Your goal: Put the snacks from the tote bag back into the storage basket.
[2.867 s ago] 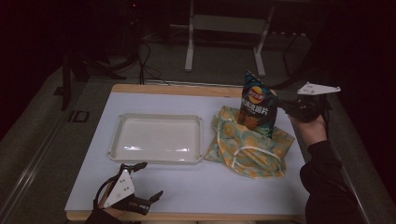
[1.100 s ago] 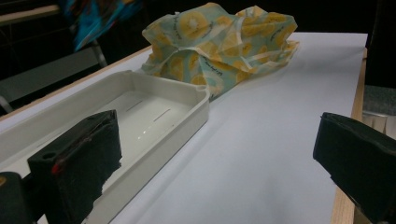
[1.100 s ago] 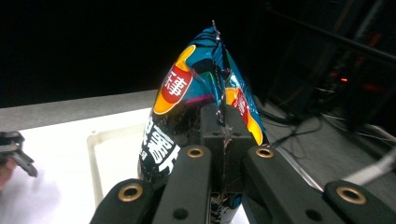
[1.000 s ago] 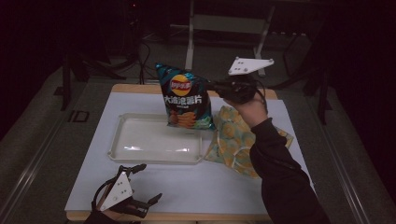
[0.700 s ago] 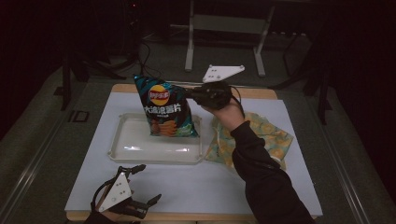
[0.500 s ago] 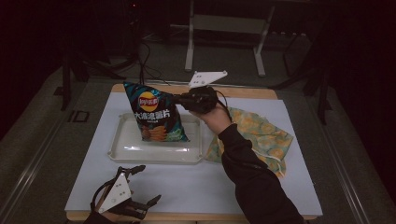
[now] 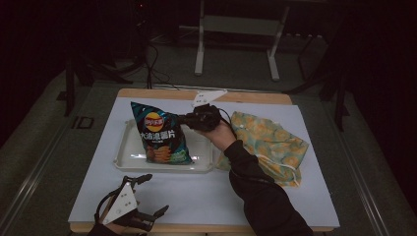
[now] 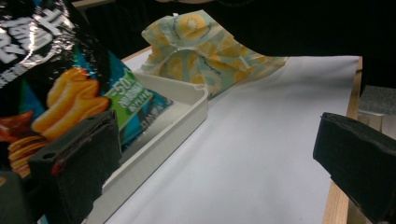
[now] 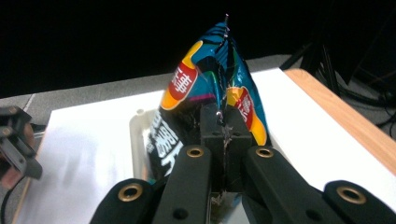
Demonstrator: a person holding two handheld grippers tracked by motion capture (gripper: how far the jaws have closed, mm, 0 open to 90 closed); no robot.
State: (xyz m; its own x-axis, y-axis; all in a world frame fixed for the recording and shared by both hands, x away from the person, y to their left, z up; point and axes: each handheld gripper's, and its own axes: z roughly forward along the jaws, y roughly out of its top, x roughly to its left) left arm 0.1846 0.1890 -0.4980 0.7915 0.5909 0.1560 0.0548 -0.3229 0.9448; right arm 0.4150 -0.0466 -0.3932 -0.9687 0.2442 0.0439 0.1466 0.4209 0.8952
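A dark blue chip bag point(image 7: 160, 139) stands upright in the white tray point(image 7: 129, 161), its bottom edge on the tray floor. My right gripper point(image 7: 188, 118) is shut on the bag's upper right edge; in the right gripper view the jaws pinch the bag's seam point(image 9: 223, 122). My left gripper point(image 7: 158, 195) rests open at the table's front left edge, nothing between its fingers. In the left gripper view the chip bag point(image 8: 60, 88) and the tray's near corner point(image 8: 187, 109) sit close ahead on the left.
A yellow-and-green patterned cloth bag point(image 7: 268, 145) lies flat to the right of the tray, partly under the person's right forearm. White sheet point(image 7: 206, 196) covers the table, with bare room in front of the tray. Wooden table edge point(image 7: 206, 94) runs along the back.
My right gripper has carried the chip bag from the cloth bag leftward over the tray and lowered it until it stands in the tray. The left gripper has stayed put.
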